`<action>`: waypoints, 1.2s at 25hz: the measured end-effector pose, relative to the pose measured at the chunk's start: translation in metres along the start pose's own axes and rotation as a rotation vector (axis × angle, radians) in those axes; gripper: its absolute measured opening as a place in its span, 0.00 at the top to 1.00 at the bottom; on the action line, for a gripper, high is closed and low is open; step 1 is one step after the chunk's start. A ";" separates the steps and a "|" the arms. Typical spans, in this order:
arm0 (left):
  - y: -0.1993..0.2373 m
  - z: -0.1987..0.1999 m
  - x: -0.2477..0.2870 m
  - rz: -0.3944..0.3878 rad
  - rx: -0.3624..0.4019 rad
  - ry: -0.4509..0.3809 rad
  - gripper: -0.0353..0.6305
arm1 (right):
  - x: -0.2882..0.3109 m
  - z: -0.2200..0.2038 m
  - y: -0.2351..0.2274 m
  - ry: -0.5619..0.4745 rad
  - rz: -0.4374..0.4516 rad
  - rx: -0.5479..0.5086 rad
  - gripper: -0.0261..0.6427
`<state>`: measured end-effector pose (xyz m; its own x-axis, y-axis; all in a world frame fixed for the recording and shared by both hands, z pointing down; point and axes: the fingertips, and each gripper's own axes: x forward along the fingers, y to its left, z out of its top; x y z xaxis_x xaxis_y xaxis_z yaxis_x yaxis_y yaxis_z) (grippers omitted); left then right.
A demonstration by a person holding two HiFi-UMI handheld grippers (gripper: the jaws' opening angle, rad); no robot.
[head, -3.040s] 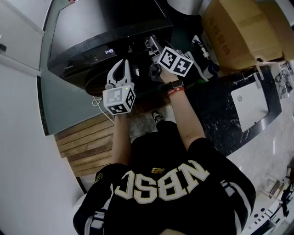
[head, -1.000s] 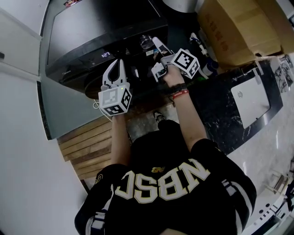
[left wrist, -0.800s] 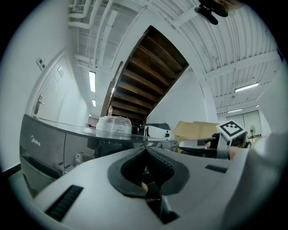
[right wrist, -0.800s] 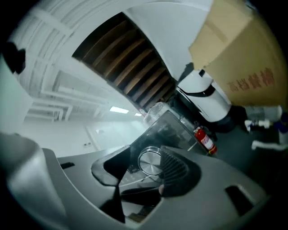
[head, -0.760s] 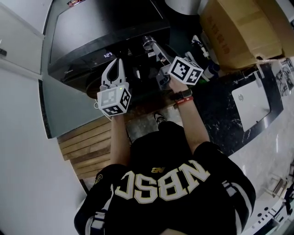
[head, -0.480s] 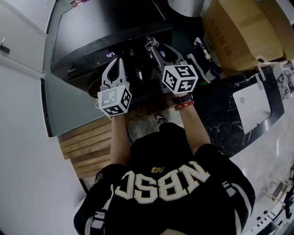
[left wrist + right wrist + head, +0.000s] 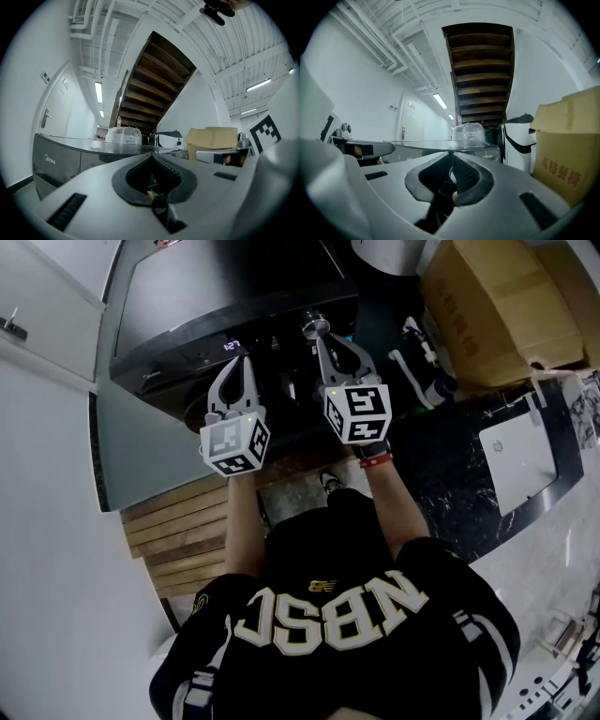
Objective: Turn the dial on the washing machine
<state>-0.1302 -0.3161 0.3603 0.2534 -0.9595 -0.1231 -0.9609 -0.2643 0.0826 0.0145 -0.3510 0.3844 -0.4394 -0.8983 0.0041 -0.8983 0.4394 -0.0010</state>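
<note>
Right gripper view: R tongs [image 7: 451,154] just closing, tips together, empty.

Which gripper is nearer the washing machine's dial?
Right. The right gripper points at the dial, tips just short of it, jaws just closed with nothing between; the left gripper sits further left, near the display.

Digits on the washing machine [image 7: 225,287] display [image 7: 231,346] (lit) are too small to read.

the washing machine [image 7: 225,287] is dark grey with a glossy black top and a lit display. its round silver dial [image 7: 311,323] juts from the front panel's right part.
</note>
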 end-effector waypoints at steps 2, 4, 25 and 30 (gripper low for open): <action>0.000 -0.001 -0.002 0.001 0.001 0.003 0.93 | -0.002 0.000 0.001 -0.003 -0.005 0.009 0.93; -0.001 -0.003 -0.003 0.003 0.001 0.007 0.93 | -0.004 -0.002 0.001 0.001 -0.006 0.015 0.95; -0.002 -0.011 0.003 -0.004 0.006 0.030 0.93 | -0.005 -0.007 -0.008 0.018 -0.007 0.049 0.95; 0.004 -0.008 0.012 0.005 -0.003 0.019 0.93 | 0.006 0.000 -0.016 0.014 0.000 0.053 0.95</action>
